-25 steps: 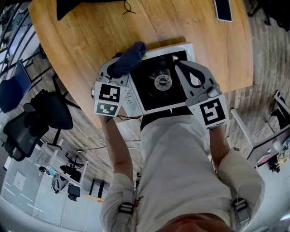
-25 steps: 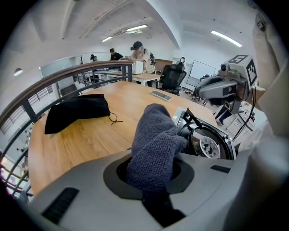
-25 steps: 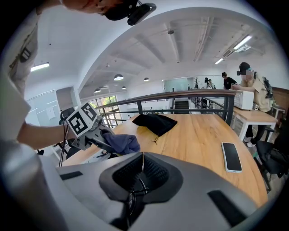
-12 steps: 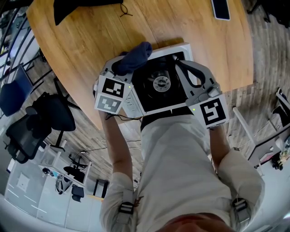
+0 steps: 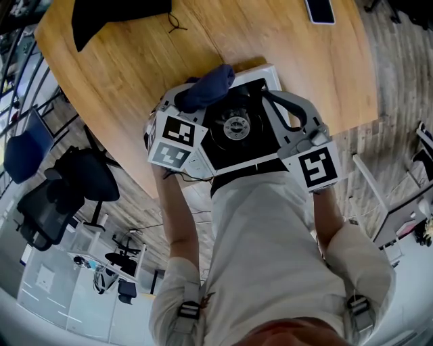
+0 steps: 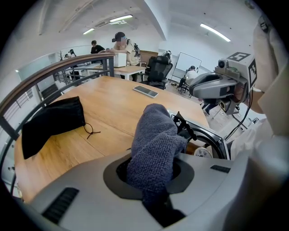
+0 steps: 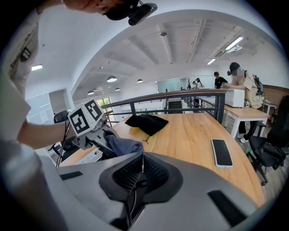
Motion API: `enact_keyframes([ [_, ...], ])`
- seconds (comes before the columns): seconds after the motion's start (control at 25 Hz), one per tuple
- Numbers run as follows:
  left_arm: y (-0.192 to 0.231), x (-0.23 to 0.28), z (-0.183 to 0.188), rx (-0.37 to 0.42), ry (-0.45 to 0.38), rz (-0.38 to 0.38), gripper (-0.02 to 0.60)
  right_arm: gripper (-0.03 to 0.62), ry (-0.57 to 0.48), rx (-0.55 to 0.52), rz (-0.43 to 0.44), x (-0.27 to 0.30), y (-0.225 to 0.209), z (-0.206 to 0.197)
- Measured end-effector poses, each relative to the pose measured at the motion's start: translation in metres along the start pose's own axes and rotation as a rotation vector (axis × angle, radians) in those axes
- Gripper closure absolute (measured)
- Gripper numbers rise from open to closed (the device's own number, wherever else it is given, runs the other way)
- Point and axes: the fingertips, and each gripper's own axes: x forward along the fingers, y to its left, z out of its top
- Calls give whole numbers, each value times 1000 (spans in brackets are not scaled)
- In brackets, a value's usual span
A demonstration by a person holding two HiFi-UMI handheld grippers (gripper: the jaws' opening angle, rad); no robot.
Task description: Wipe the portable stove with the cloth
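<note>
The portable stove (image 5: 257, 154), white with a black top and a round burner (image 5: 235, 126), sits near the front edge of the wooden table (image 5: 135, 61). My left gripper (image 5: 200, 94) is shut on a dark blue cloth (image 5: 206, 86), held over the stove's far left corner. In the left gripper view the cloth (image 6: 156, 142) bulges up between the jaws of the left gripper (image 6: 153, 178), with the stove's pan support (image 6: 185, 127) just behind. My right gripper (image 5: 266, 95) hangs over the stove's right side, shut with nothing in it. Its own view shows the right gripper (image 7: 141, 170) with jaws pressed together.
A black pouch (image 5: 115, 17) with a cord lies at the table's far left. A phone (image 5: 319, 11) lies at the far right. Office chairs (image 5: 64, 189) stand on the floor left of the table. The person's body (image 5: 270, 257) fills the lower frame.
My left gripper has shifted right and turned, carrying the cloth further over the stove's far left corner. The right gripper has stayed in place.
</note>
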Motion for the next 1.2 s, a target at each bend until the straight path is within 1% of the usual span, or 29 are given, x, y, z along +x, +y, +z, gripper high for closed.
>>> enact_keyframes([
  [0.12,-6,4,8,11,13,-18,506,572,-3,11,-9,-4,-4,-2],
  [0.52,-21,22,35,63,18,-63,506,572,-8,46,-51,-15,-28,-10],
  [1.2,-50,55,82,154,1,-135,506,572,-11,105,-116,-34,-59,-22],
])
